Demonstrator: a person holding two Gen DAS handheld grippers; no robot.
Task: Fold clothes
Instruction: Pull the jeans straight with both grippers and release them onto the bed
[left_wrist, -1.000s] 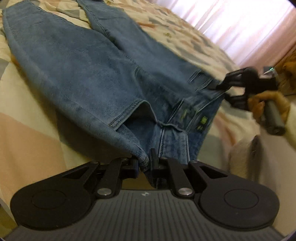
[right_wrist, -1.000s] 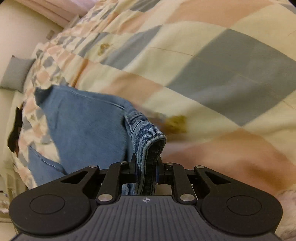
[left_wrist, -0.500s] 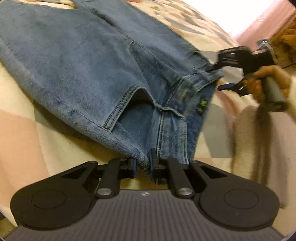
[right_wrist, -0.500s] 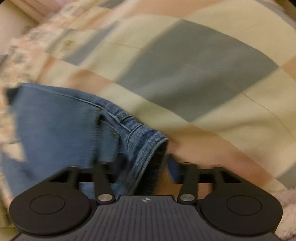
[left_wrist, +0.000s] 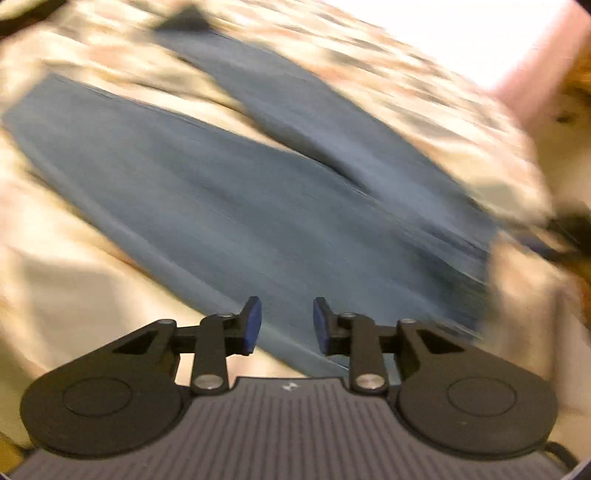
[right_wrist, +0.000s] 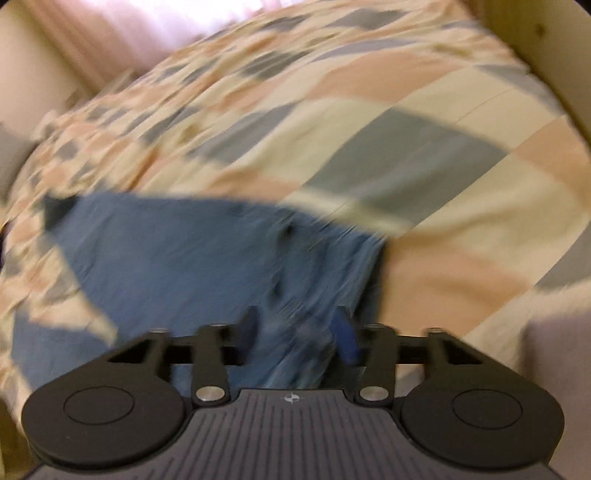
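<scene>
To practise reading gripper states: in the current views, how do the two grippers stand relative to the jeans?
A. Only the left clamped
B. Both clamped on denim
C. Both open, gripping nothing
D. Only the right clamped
C: the left gripper and the right gripper both show parted fingers, with the jeans lying loose on the quilt.

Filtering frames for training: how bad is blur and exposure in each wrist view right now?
Left wrist view: heavy motion smear across the jeans and bedspread, window corner blown out white, only the open left gripper stays sharp. Right wrist view: milder blur, quilt checks still readable, jeans edge smeared; the right gripper is open, fingertips slightly blurred. Fisheye bending in both.
</scene>
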